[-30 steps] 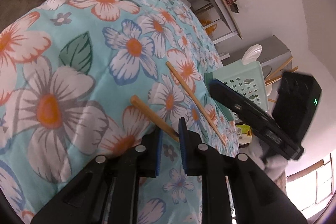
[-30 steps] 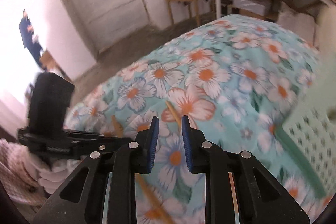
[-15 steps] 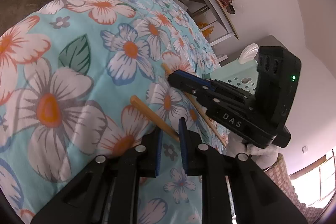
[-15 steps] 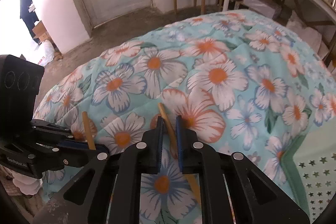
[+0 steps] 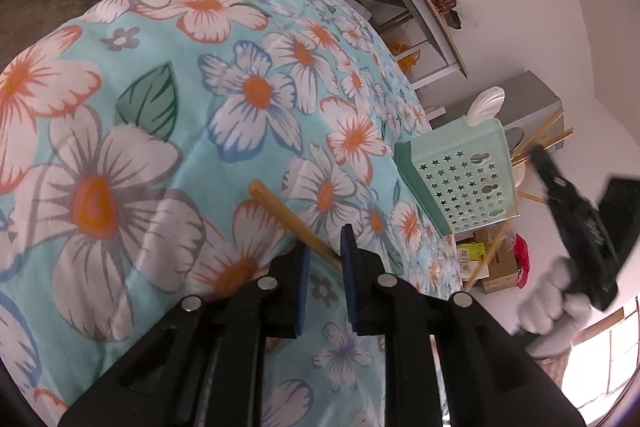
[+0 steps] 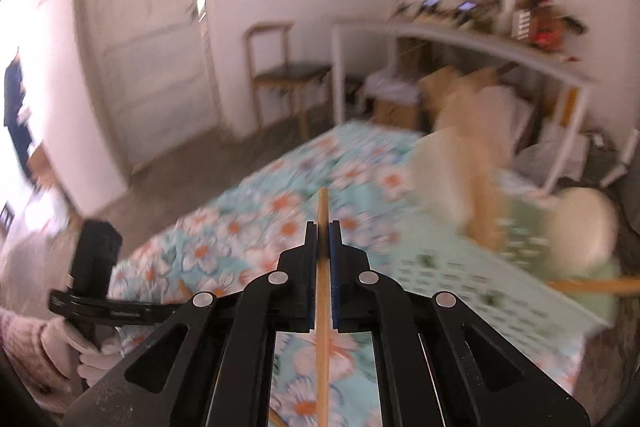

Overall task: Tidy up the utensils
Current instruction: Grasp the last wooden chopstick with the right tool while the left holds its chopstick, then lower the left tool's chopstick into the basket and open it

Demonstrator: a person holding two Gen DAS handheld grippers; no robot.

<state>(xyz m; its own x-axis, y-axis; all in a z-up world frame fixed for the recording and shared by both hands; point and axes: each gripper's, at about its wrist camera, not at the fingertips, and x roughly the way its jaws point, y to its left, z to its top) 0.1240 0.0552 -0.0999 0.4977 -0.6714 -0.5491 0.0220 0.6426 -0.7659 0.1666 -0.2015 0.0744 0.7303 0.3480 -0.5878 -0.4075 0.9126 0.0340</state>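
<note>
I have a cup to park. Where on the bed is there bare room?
Free: the floral blanket left of the wooden chopstick, out to its far edge. Crowded: the right side, around the mint-green perforated basket.

Both grippers same build: left gripper (image 5: 323, 259) and right gripper (image 6: 323, 259) have matte black plastic linkage arms with triangular cut-outs, round silver pivot screws (image 5: 267, 283), and thin blue pads lining the inner finger faces. From the opposite camera each unit shows as a black boxy block on a flat black bar. Person wears white gloves (image 5: 554, 291) and a pinkish-white textured knit sleeve (image 6: 24, 355).
</note>
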